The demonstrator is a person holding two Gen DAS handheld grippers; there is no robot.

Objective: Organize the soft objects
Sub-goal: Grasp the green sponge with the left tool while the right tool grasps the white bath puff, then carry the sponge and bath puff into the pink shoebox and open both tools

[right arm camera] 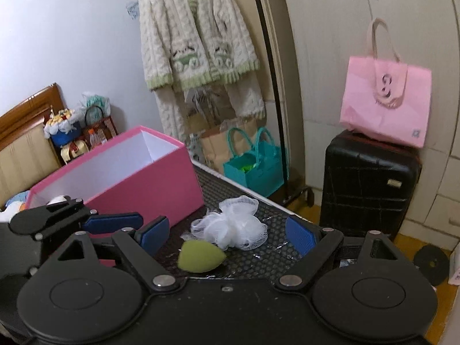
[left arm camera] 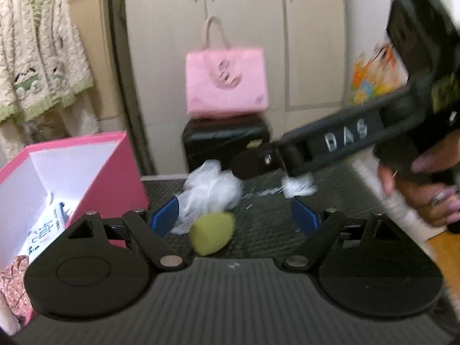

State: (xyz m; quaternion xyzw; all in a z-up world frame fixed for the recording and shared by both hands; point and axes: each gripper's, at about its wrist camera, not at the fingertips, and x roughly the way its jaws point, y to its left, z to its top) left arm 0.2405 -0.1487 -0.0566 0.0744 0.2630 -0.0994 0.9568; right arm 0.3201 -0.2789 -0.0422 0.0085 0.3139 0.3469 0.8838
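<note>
At the left of the right wrist view stands the pink box (right arm camera: 115, 172), open on top, on the dark mat (right arm camera: 258, 258). My left gripper (right arm camera: 126, 225) reaches in just before it, its blue pads apart with nothing between them. In the lower middle lies the green sponge (right arm camera: 199, 256), touching the white mesh puff (right arm camera: 233, 225) above it. Both lie between the wide-apart fingers of my right gripper (right arm camera: 227, 234), which grips nothing. At the right, a pink bag (right arm camera: 385, 109) rests on a black suitcase (right arm camera: 368, 187).
</note>
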